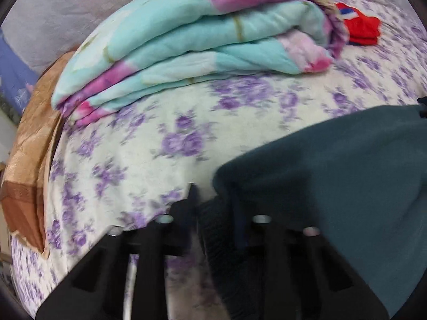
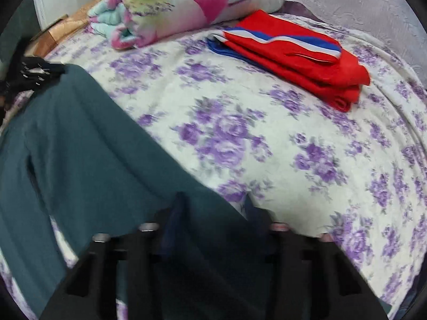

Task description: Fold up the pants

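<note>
Where teal pants (image 2: 88, 144) drape over it, the right hand-held gripper (image 2: 213, 208) pinches their hidden edge.

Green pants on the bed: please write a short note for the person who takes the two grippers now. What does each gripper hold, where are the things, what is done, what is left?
Left gripper: nearly shut at the pants' edge; the blur hides whether it really pinches the cloth.
Right gripper: shut on the dark green pants at their near edge.
The pants lie spread on the flowered bedsheet, not folded yet.
Red pants lie folded at the far side, beside the folded quilt.
Left to do: probably confirm the left grip, then fold the green pants.
</note>
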`<act>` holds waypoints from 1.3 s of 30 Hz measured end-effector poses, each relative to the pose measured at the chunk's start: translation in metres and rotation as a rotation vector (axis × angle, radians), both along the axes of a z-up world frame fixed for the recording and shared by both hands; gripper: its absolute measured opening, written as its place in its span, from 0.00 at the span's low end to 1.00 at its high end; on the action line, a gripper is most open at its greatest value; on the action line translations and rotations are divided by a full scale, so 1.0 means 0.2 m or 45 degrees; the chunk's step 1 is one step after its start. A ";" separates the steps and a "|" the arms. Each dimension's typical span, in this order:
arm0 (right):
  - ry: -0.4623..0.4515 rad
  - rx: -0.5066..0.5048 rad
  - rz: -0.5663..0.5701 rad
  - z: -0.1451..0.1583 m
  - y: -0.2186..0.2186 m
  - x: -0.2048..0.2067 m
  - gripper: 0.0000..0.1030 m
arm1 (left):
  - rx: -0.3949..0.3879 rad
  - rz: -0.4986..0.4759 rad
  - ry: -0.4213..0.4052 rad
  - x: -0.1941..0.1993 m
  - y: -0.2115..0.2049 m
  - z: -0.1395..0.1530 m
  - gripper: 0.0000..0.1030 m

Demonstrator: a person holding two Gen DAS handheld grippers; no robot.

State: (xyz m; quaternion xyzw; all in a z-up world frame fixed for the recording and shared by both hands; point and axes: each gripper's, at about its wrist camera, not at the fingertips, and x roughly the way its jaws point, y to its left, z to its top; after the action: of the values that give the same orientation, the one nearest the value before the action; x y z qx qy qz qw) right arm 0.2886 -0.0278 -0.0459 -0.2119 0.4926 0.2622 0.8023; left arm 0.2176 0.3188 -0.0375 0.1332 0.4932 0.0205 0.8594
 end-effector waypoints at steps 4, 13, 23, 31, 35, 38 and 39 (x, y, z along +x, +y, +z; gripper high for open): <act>-0.034 0.083 -0.018 0.11 -0.04 -0.03 0.04 | 0.059 -0.009 -0.065 -0.05 -0.05 0.05 0.18; -0.091 0.457 0.168 0.56 -0.34 -0.57 0.04 | -0.165 -0.110 -0.418 -0.63 -0.05 0.56 0.19; 0.220 0.352 0.314 0.09 -0.28 -1.13 0.17 | -0.125 0.078 -0.217 -1.13 -0.07 0.26 0.32; 0.238 0.513 0.302 0.19 -0.34 -1.17 0.44 | -0.124 0.321 -0.191 -1.27 0.01 0.23 0.81; 0.102 0.547 0.155 0.28 -0.46 -1.08 0.53 | -0.187 0.417 -0.180 -1.27 0.00 0.31 0.82; 0.025 0.554 -0.066 0.31 -0.60 -0.98 0.54 | -0.276 0.500 -0.177 -1.23 -0.05 0.33 0.82; -0.015 0.530 -0.178 0.31 -0.66 -0.94 0.57 | -0.274 0.515 -0.188 -1.20 -0.08 0.34 0.82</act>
State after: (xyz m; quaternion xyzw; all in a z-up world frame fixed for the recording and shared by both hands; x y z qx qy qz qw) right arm 0.1015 -0.1605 0.0170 -0.0085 0.4364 0.3009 0.8479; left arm -0.0227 0.3032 0.0298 -0.0623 0.4449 0.1492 0.8809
